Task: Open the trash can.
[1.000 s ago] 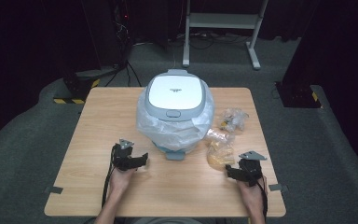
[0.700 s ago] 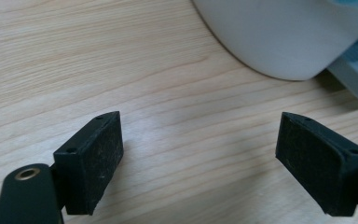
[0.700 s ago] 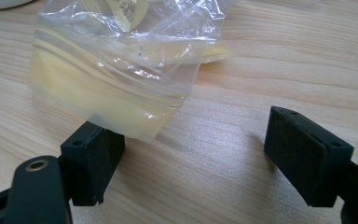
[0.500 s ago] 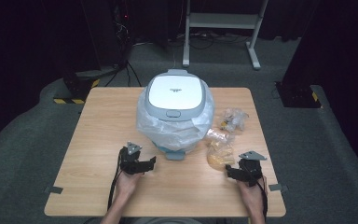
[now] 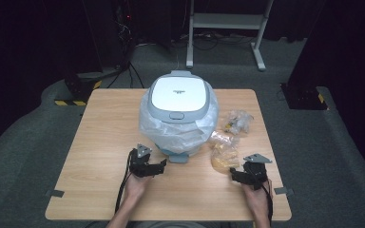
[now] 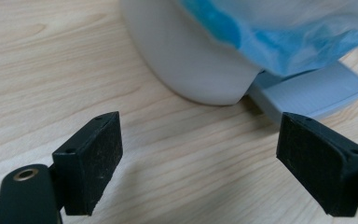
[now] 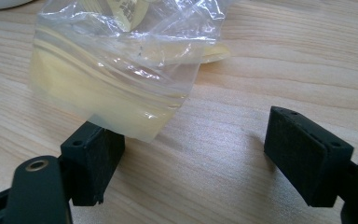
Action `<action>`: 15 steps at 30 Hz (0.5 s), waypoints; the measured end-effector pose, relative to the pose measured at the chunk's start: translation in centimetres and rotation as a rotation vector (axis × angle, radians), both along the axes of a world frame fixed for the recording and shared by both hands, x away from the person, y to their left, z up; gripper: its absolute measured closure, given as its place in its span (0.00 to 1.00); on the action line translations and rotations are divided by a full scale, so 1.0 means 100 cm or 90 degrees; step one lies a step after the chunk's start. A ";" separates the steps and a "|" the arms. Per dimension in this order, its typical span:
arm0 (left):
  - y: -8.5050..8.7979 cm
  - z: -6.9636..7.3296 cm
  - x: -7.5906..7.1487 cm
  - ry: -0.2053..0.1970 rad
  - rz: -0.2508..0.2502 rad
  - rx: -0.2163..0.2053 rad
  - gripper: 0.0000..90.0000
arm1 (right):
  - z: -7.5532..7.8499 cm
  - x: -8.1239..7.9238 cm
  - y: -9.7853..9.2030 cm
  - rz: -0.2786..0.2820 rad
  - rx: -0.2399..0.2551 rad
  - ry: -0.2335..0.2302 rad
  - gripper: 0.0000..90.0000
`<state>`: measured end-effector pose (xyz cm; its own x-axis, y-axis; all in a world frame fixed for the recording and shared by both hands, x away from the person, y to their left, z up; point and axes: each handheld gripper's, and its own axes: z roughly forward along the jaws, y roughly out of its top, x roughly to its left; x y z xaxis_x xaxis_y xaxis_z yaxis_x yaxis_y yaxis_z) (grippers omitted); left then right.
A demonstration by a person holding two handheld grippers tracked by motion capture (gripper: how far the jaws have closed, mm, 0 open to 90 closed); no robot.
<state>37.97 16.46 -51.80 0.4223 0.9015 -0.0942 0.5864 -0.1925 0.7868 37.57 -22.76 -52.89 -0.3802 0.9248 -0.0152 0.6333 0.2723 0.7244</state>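
A light wooden table (image 5: 104, 142) is set on a grey carpet floor (image 5: 24, 156) in a dark room, where a white metal stand (image 5: 228, 21) is seen at the back, black cables (image 5: 128, 71) are laid on the floor, and yellow-and-black striped tape (image 5: 73, 102) is stuck at the left.

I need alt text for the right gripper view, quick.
The right gripper hangs open just above the wooden table, with nothing between its two black jaws. A clear plastic bag of pale yellow contents lies just ahead, its lower edge by the left-hand jaw.
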 end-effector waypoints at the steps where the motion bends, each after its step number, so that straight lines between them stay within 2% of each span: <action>1: -0.001 0.001 0.000 -0.002 0.000 -0.003 0.16 | 0.000 0.000 0.000 0.000 0.000 0.000 0.22; 7: -0.007 0.006 0.003 -0.012 -0.002 -0.017 0.16 | 0.000 0.000 0.000 -0.002 0.001 0.001 0.22; 15: -0.014 0.008 0.007 -0.014 -0.006 -0.021 0.16 | 0.000 0.000 0.000 -0.002 0.001 0.001 0.22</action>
